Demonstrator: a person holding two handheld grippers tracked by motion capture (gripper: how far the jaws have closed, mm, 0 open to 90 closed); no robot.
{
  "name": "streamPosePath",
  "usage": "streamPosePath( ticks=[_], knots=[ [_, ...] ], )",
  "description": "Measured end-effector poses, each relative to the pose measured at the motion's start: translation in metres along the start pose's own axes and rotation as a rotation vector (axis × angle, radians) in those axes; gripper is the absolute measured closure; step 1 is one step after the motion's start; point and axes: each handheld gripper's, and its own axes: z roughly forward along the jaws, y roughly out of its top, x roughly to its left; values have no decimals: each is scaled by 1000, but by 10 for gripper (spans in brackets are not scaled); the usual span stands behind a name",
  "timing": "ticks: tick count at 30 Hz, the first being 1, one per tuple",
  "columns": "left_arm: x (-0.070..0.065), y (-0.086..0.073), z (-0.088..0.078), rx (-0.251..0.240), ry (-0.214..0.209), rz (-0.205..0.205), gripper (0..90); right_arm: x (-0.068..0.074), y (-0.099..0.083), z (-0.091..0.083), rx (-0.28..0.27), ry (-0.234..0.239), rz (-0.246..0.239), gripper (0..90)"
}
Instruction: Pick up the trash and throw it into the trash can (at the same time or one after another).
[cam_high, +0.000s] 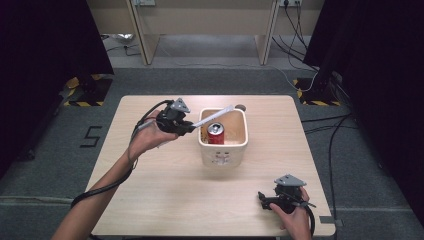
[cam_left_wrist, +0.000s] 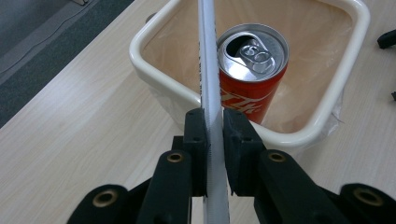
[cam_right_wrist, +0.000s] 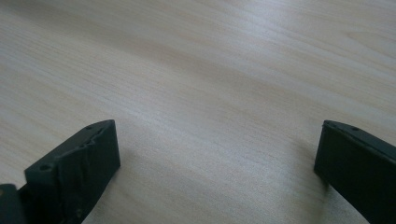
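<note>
High view: one can (cam_high: 216, 134), one bin (cam_high: 235, 146), one strip (cam_high: 212, 116).

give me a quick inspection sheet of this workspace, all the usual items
surface: light wooden table, bare apart from the items below
job's things: cream square bin near the table's middle; red can upright inside it, top already opened; flat white strip held slanting over the bin's rim
clutter: small dark round thing behind the bin, too small to tell what it is
grippers: left tongs shut on the strip; right tongs open, low over bare table at the near right corner
cables: one trails from each gripper; more lie on the floor at right
surroundings: grey carpet, wooden desk legs behind, dark curtains at both sides
</note>
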Motion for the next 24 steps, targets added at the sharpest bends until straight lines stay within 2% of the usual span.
streamPosePath(
  ticks=[8,16,24],
  knots=[
    [-1,2,0,22,-5,29,789,0,0,0,1,1,0,2],
    [0,10,-1,17,-4,30,780,0,0,0,2,1,0,2],
    [1,12,-2,37,-12,35,771,0,0,0,-2,2,0,3]
  ],
)
